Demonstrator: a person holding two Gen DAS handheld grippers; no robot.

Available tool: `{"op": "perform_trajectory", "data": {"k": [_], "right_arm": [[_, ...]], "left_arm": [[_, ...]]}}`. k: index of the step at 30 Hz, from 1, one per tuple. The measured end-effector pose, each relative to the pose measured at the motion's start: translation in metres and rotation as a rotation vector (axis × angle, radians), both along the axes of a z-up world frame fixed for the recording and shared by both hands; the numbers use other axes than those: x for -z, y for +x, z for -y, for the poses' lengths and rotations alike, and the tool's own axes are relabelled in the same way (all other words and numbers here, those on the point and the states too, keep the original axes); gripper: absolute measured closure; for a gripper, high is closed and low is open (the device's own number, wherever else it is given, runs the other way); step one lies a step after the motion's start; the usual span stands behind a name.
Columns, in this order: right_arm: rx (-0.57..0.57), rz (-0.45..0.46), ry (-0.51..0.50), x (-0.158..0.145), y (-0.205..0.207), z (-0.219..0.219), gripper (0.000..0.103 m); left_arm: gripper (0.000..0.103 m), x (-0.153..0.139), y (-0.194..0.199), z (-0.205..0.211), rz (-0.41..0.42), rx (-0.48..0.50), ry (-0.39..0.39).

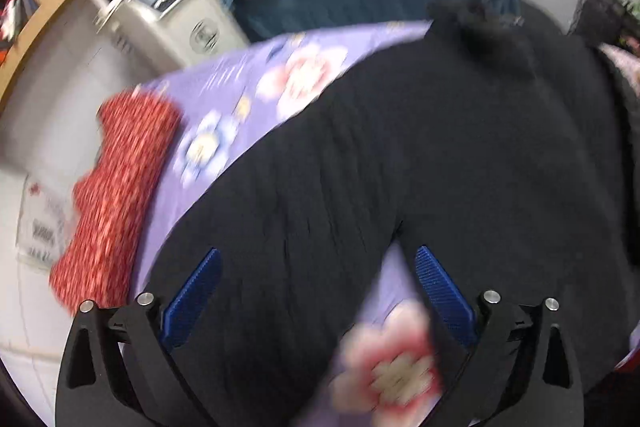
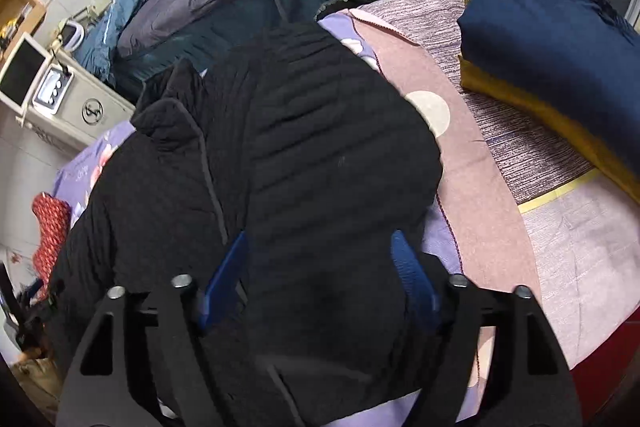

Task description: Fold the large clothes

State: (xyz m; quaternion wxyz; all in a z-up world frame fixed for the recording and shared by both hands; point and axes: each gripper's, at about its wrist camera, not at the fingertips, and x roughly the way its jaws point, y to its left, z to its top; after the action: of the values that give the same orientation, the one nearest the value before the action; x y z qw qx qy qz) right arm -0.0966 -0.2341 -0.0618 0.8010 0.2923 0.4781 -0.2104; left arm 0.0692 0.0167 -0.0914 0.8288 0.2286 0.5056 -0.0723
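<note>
**Black jacket: fold partly started**

Spread over purple flower-print bed sheet [image 1: 248,87]: black quilted puffer jacket [image 2: 320,155], ribbed stitching, soft and bulky, collar up at far end. One side apparently lapped over the front; further folds judged outstanding. Beside it, dark blue folded quilt with yellow edge [image 2: 552,39]; red patterned pillow [image 1: 116,187]. Left gripper [image 1: 318,291] spread wide, nothing held, view blurred. Right gripper [image 2: 320,275] likewise released, above jacket.
</note>
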Motion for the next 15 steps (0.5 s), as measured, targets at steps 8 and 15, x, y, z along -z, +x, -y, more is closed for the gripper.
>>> {"op": "perform_trajectory", "data": {"k": [8, 15], "right_arm": [[-0.019, -0.047, 0.033, 0.032, 0.006, -0.011, 0.018], [-0.24, -0.276, -0.023, 0.085, 0.026, -0.086, 0.018]], "left_arm": [[0.006, 0.033, -0.044, -0.126, -0.075, -0.331, -0.022], [0.006, 0.07, -0.053, -0.131, -0.027, -0.349, 0.049]]}}
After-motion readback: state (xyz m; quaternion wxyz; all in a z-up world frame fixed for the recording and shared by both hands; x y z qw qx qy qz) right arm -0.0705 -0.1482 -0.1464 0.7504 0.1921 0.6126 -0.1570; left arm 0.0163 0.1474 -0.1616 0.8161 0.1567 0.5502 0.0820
